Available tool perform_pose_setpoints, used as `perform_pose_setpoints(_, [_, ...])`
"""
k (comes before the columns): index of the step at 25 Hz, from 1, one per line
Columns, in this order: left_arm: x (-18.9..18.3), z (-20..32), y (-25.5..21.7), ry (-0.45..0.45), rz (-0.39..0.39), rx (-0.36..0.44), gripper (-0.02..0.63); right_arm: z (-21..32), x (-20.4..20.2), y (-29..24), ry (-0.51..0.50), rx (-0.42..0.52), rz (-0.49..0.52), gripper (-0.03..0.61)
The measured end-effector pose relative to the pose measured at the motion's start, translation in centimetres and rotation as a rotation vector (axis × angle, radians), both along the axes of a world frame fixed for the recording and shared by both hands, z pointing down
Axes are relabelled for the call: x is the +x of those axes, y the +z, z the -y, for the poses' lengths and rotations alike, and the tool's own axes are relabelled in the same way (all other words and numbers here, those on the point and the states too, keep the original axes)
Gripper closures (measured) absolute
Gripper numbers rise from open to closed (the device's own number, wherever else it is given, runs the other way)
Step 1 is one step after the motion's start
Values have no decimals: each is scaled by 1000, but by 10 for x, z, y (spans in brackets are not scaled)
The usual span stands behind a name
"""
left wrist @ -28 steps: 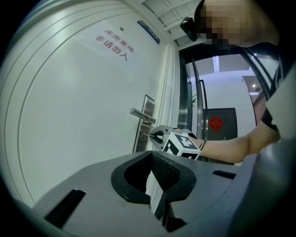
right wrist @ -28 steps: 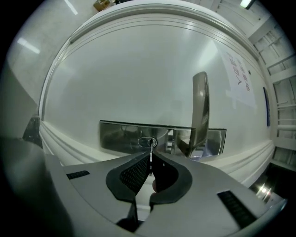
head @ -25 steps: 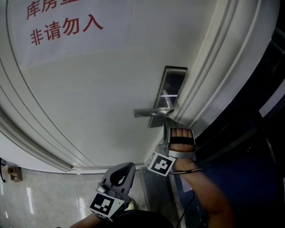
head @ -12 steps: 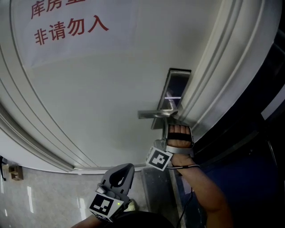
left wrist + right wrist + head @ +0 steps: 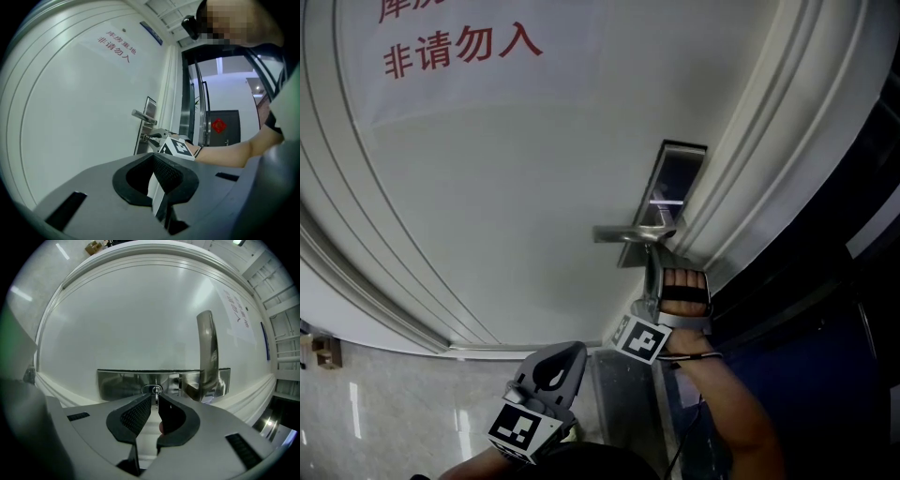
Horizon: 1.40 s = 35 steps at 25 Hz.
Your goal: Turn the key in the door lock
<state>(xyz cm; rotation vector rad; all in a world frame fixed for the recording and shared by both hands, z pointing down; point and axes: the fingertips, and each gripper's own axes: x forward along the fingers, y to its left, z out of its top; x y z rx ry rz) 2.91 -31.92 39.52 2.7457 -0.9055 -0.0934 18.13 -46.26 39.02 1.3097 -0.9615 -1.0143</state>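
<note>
Left claw [image 5: 565, 350] sits low, centre-left of the head view. Its jaws are pressed together on nothing, and it's clear of the door [image 5: 516, 187] and well apart from the lock. Upper left of that frame I see red lettering [image 5: 459, 49] on a pale sheet stuck to the door. Next right, approx centre-right, the lever handle [image 5: 623, 232] sticks out roughly level from the steel lock plate [image 5: 678, 180]. Just below the handle, the right claw [image 5: 653, 261] points up at the plate w/ the person's hand [image 5: 684, 292] behind it. In the right gripper view its jaws are nearly closed, pinching the key [image 5: 155, 392]. The key sits in the keyhole at the plate's middle, w/ the handle to the right of it in that frame. Which way the key is rotated, I can't tell. Far right of the head view is the dark door frame [image 5: 825, 234].
</note>
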Motion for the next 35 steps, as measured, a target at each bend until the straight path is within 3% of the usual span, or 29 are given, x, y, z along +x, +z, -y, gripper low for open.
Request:
perform_pose_setpoints(17, [-2, -8, -7, -7, -7, 17, 609, 6, -2, -6, -19, 9, -69, 557])
perform_pose_setpoints(28, [4, -19, -11, 11, -9, 26, 609, -14, -1, -7, -40, 20, -30, 554])
perform_pose_setpoints(32, [10, -20, -10, 18, -6, 30, 609, -44, -11, -15, -99, 48, 132, 555])
perform_pose_setpoints(35, [15, -18, -12, 20, -1, 32, 609, -67, -18, -16, -148, 19, 440, 555])
